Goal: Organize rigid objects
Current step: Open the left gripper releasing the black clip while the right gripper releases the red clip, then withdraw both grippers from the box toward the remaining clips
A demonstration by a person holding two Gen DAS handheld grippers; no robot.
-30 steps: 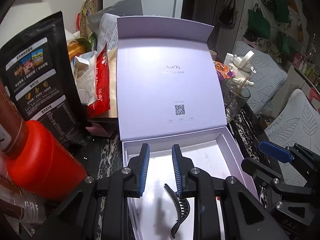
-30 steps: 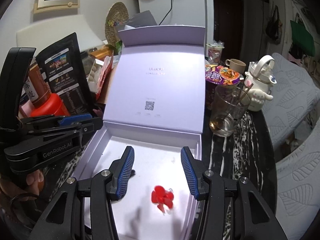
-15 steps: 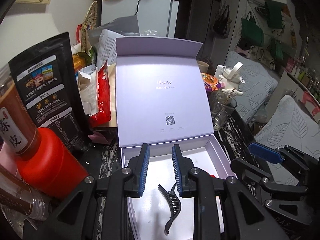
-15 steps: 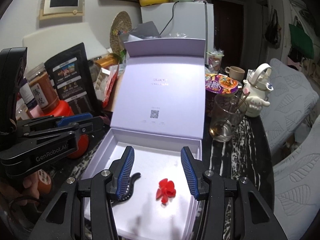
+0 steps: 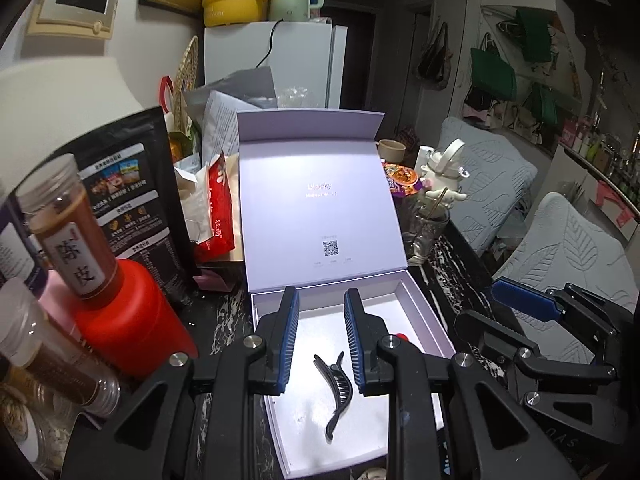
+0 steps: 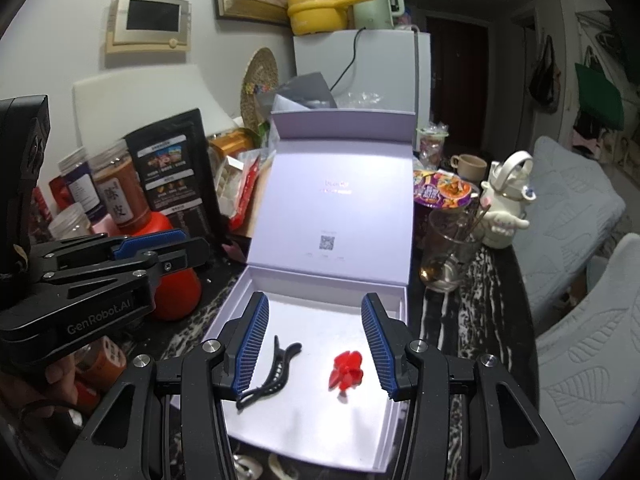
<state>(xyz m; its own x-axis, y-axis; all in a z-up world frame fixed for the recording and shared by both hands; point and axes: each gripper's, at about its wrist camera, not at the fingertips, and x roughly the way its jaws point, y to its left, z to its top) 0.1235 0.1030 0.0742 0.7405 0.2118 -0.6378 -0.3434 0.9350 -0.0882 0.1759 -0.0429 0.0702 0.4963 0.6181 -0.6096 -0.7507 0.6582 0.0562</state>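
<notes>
though half hidden from the left, red clip (image 6: 346,369) lies boxed (image 6: 394,304).

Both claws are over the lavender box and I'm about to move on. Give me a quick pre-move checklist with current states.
1. Left claw open and empty: ok.
2. Right claw open and empty: ok.
3. Black plastic hair clip lying flat inside the open lavender cardboard box: ok.
4. Red flower-shaped clip inside the box, apart from the black one: ok.
5. Box lid standing open: ok.
6. More items left to collect: cannot tell.
</notes>
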